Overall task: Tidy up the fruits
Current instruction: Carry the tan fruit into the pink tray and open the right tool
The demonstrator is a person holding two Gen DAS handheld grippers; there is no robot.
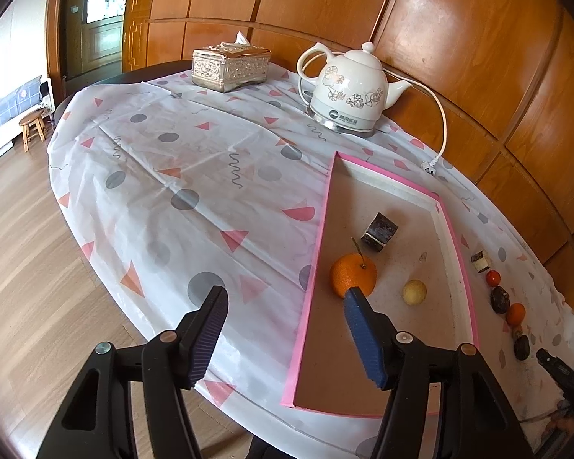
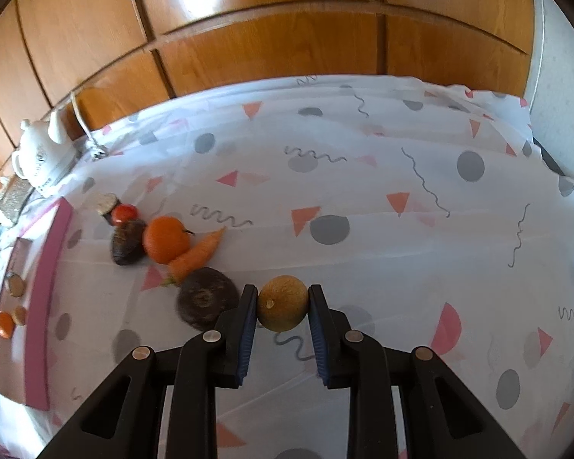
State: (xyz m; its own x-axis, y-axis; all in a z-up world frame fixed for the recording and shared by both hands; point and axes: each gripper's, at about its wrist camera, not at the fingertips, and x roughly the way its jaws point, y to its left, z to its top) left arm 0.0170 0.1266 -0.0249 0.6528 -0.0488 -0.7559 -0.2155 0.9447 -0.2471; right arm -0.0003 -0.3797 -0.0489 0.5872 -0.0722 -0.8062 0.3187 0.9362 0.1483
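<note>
gripping a brown round fruit [image 2: 283,308], your right tool [image 2: 283,310] holds it above the desk [image 2: 382,237]; the dark fruit [image 2: 206,300] lies at its nine o'clock. your left tool [image 1: 283,308] gapes empty over the pink tray [image 1: 310,267].

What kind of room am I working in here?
Most likely a home dining or living room: a table under a patterned plastic tablecloth, an electric ceramic kettle beside a tissue box, wood-panelled wall behind, and a small wooden stool on the laminate floor.
</note>
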